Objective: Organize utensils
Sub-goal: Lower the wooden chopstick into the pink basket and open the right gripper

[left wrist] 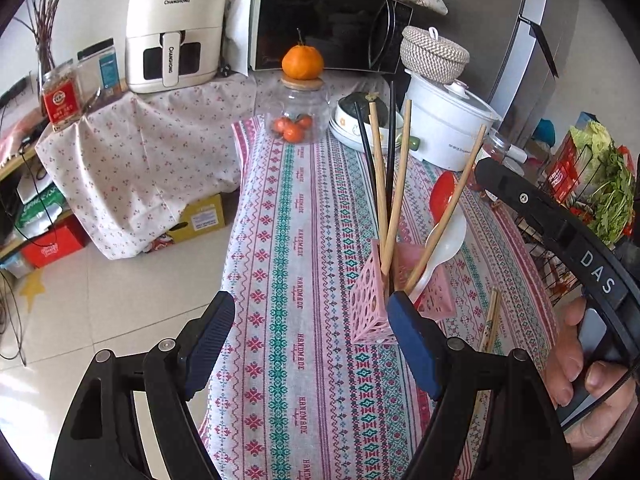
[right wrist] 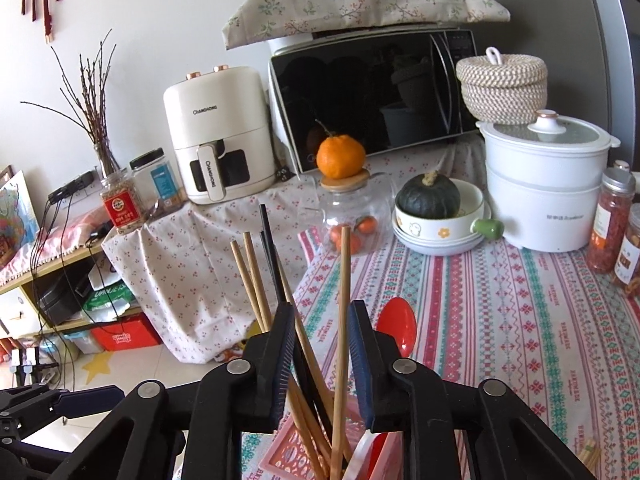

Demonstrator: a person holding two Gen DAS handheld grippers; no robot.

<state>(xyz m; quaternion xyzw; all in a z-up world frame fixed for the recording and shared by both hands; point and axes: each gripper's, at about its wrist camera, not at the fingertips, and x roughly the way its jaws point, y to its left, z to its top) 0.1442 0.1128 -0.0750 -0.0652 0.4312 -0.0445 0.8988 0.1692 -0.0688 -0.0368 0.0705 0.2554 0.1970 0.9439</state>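
Between our right gripper (right wrist: 322, 354) jaws: one wooden chopstick (right wrist: 343, 332), upright, jaws spread, not touching it.
Our left gripper (left wrist: 310, 344) gapes beside the pink lattice holder (left wrist: 370, 300) bristling with pale wood and black chopsticks.

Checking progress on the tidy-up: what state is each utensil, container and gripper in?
pink holder: upright, holding utensils
wooden chopsticks: standing in holder
white spoon: in holder
loose chopsticks: lying on tablecloth
left gripper: open
right gripper: open around a chopstick
glass jar: lidded

Air fryer (right wrist: 218, 136), microwave (right wrist: 376, 100), orange (right wrist: 341, 157) (atop a glass jar (right wrist: 352, 210)), green squash (right wrist: 431, 196)
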